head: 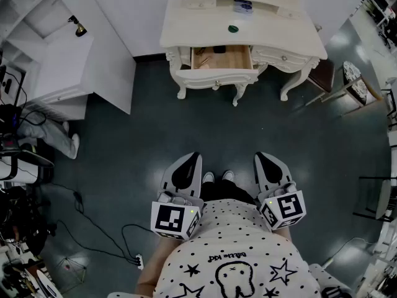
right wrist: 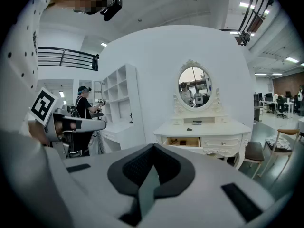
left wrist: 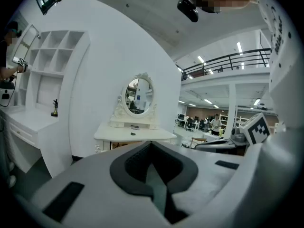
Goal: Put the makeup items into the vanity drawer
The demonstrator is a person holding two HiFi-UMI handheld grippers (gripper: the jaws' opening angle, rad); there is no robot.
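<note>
The white vanity [head: 186,36] stands across the floor, far from me, with its left drawer [head: 221,58] pulled open; small dark items lie inside. On its top sit a dark round item [head: 233,28] and a flat case [head: 243,6]. My left gripper [head: 191,160] and right gripper [head: 263,159] hang low by my body, both shut and holding nothing. In the left gripper view the shut left gripper [left wrist: 152,161] points toward the vanity [left wrist: 135,135]. Over the right gripper [right wrist: 153,163], its view shows the open drawer [right wrist: 183,141] below the oval mirror [right wrist: 194,86].
A white shelf unit with a desk [head: 62,61] stands at the left. A chair [head: 327,74] sits right of the vanity. Cables [head: 93,231] trail over the dark floor at my left. Another person [right wrist: 85,109] stands by the shelves.
</note>
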